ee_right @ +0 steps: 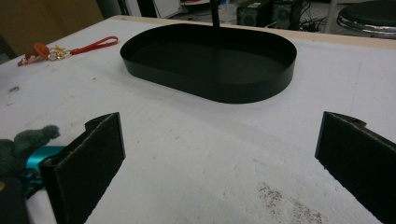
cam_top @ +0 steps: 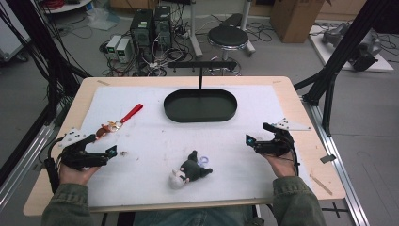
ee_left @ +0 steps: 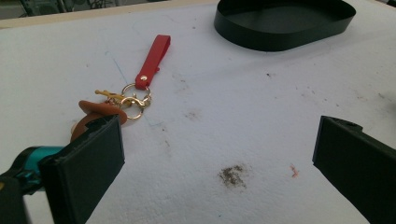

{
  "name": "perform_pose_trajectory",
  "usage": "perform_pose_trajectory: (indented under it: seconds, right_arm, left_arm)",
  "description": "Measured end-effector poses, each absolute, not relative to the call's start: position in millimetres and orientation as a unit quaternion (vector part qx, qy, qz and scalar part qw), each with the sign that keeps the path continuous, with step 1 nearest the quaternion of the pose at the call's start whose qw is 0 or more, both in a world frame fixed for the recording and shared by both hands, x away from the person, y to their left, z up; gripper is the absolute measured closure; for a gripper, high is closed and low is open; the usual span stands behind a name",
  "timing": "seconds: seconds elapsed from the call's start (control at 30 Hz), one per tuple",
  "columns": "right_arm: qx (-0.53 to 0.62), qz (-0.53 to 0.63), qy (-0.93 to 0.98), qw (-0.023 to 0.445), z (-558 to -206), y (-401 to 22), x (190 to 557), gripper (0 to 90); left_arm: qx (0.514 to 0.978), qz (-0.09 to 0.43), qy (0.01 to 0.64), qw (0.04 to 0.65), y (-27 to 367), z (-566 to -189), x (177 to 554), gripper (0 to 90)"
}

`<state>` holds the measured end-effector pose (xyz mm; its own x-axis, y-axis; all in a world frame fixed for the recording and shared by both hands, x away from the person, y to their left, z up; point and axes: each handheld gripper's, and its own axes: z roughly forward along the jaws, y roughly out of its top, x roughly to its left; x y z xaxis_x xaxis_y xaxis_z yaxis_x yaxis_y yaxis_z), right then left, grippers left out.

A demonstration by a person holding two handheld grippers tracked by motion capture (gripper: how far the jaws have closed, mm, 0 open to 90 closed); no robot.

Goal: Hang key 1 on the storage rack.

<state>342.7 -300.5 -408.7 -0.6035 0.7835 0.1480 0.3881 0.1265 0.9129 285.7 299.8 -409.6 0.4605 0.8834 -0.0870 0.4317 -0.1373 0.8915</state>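
White mat (cam_top: 155, 141) covers most of the wooden bench (cam_top: 301, 108); grey floor beyond, with computer boxes, cables and a stool (cam_top: 228, 36)

Black oval tray (cam_top: 200, 105) sits at mid-bench toward the far edge, empty inside as seen in the right gripper view (ee_right: 210, 60)

Keyring (cam_top: 117, 121) with red strap, gold rings and a brown charm lies toward the left edge, strap pointing to the far side. In the left gripper view the charm (ee_left: 100, 112) is just beyond the left jaw, strap (ee_left: 154, 58) running away from it

Dark plush toy (cam_top: 190, 170) lies near the near edge, about mid-bench, between the two grippers and apart from both

Left gripper (cam_top: 111, 151): jaws wide apart, nothing between them, just over the mat near the left edge, keyring close ahead. Hand (cam_top: 75, 174) holds it from behind, sleeve coming in from the near edge

Right gripper (cam_top: 249, 140): jaws wide apart, empty, near the right edge, aimed toward the tray. Hand (cam_top: 282, 165) low, wrist at the near edge. Grey smudges on mat under both
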Motion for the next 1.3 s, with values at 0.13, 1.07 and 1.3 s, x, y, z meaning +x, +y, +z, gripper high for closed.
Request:
perform_pose_trajectory:
  seconds: [0.13, 1.07, 1.3]
  right_arm:
    - [0.402, 0.524, 0.727, 0.189, -409, -301, 342, 0.6]
    - [0.408, 0.528, 0.722, 0.183, -411, -302, 345, 0.6]
    - [0.410, 0.528, 0.721, 0.185, -411, -302, 344, 0.6]
  left_arm:
    - [0.715, 0.241, 0.461, 0.468, 300, -410, 286, 2.5]
    - [0.724, 0.229, 0.456, 0.464, 301, -408, 292, 2.4]
    - [0.733, 0.217, 0.456, 0.455, 296, -400, 304, 2.4]
